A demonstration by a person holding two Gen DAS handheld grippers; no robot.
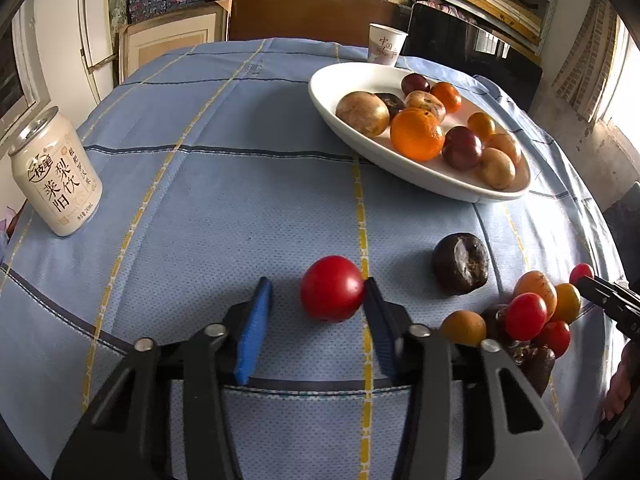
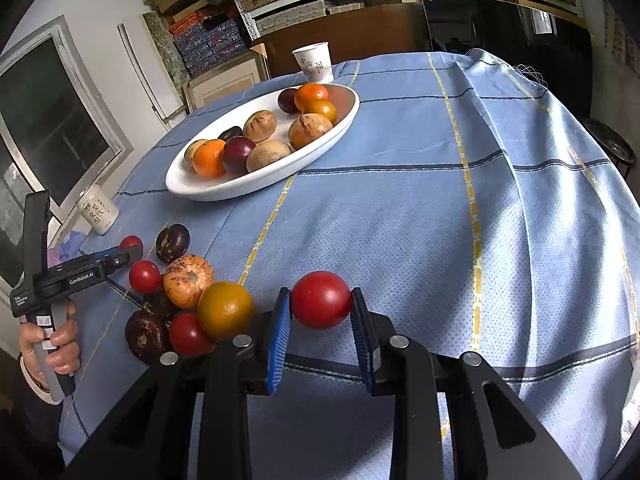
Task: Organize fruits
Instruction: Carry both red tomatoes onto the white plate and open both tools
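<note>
Left gripper (image 1: 318, 312) apart, straddling round red tomato (image 1: 332, 288), right pad touching, left pad clear. Right gripper (image 2: 320, 320) clamped on second red tomato (image 2: 321, 299). White oval plate (image 1: 344, 108) beyond, up-right of left gripper.

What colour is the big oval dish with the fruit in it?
White. The big oval dish shows best in the left wrist view.

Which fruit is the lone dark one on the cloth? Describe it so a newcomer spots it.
Start at the white oval plate of fruit on the blue checked tablecloth. Below its near rim, alone on bare cloth, sits a dark fruit. Unlike the red and orange pile nearby, it is near-black, wrinkled, with a pale scuffed patch.
</note>
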